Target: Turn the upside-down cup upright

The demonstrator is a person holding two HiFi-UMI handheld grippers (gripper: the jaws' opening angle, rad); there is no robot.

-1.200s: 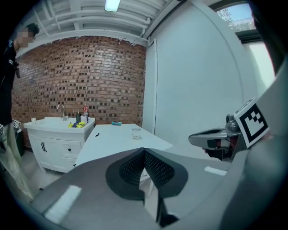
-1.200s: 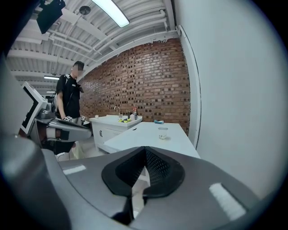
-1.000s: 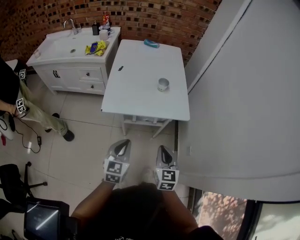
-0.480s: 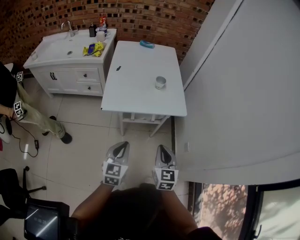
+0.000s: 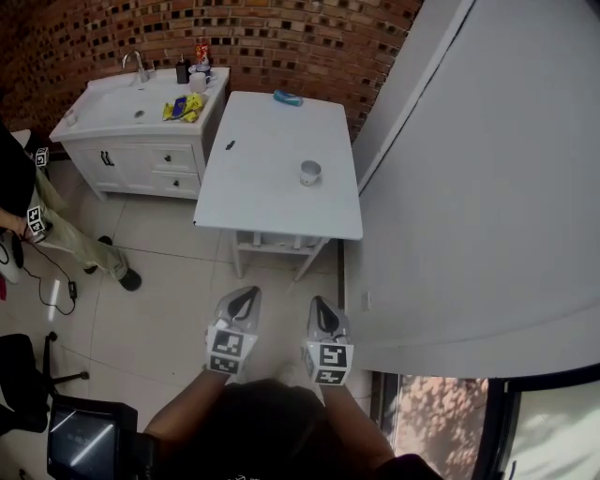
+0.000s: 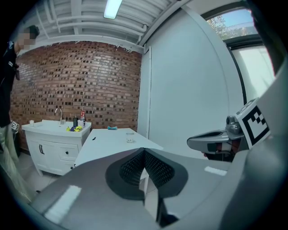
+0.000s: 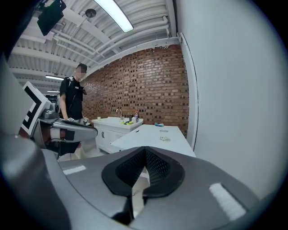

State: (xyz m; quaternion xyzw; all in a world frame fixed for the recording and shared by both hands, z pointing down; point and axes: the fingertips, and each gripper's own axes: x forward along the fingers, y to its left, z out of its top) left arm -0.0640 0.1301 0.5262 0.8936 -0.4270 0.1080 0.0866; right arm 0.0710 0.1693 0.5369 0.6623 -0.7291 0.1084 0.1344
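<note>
My left gripper (image 5: 246, 294) and right gripper (image 5: 318, 306), jaws pressed together on nothing, hang short of the table (image 5: 272, 202), presumably idle because the cup (image 5: 310, 172), near the table's right edge, lies beyond reach.

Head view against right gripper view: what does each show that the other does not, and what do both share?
Only the head view shows the dark flat screen low at the left. Only the right gripper view shows the long ceiling light and the ribbed jaws of the right gripper closed together, empty. Both show the white rectangular table, the small pale cup on it, the white sink cabinet and the red brick wall.
</note>
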